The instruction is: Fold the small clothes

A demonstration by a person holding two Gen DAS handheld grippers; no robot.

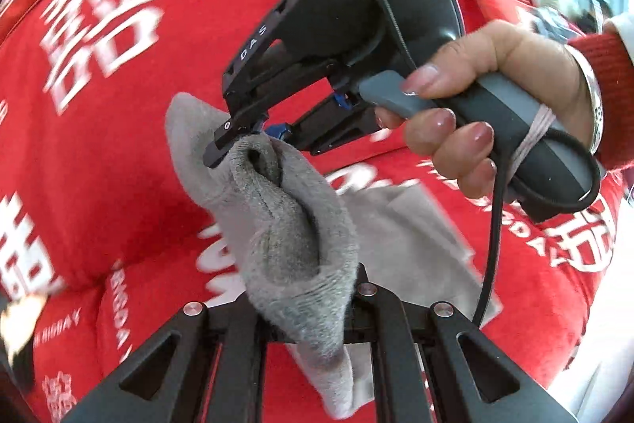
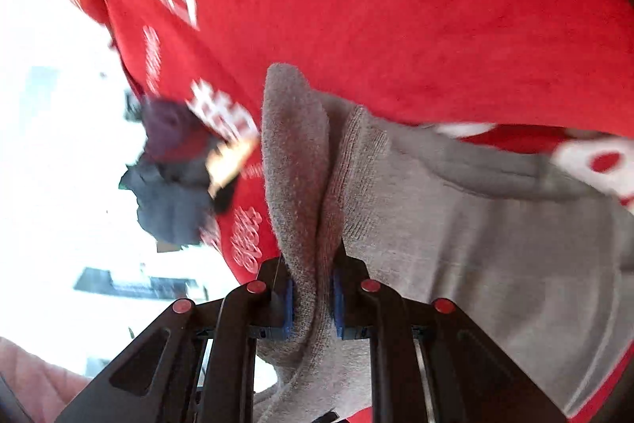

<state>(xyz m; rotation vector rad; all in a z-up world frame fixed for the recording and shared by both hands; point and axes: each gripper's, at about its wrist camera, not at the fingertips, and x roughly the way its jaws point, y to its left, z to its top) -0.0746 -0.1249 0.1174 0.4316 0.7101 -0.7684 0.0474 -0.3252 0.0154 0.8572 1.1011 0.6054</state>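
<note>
Both tongs – left [image 1: 313, 308], right [image 2: 313, 298] – clamp a grey sock [image 1: 285, 224] over red printed cloth [image 1: 119, 145].

- The left gripper [image 1: 317, 312] pinches a grey sock [image 1: 293, 224] above a red printed cloth [image 1: 119, 153].
- The right gripper [image 1: 241, 141], held by a hand [image 1: 475, 113], clamps the sock's far edge.

The grey sock [image 1: 285, 224] is soft knit cloth, fuzzy and looped like terry inside, ribbed at the cuff. The red cover [image 1: 119, 153] beneath looks like plush, matt fabric with white print, though blur hides its weave. The right claw [image 1: 241, 141] is matt black plastic with blue pads [image 2: 287, 308], seemingly rubber, and shiny metal rivets.
</note>
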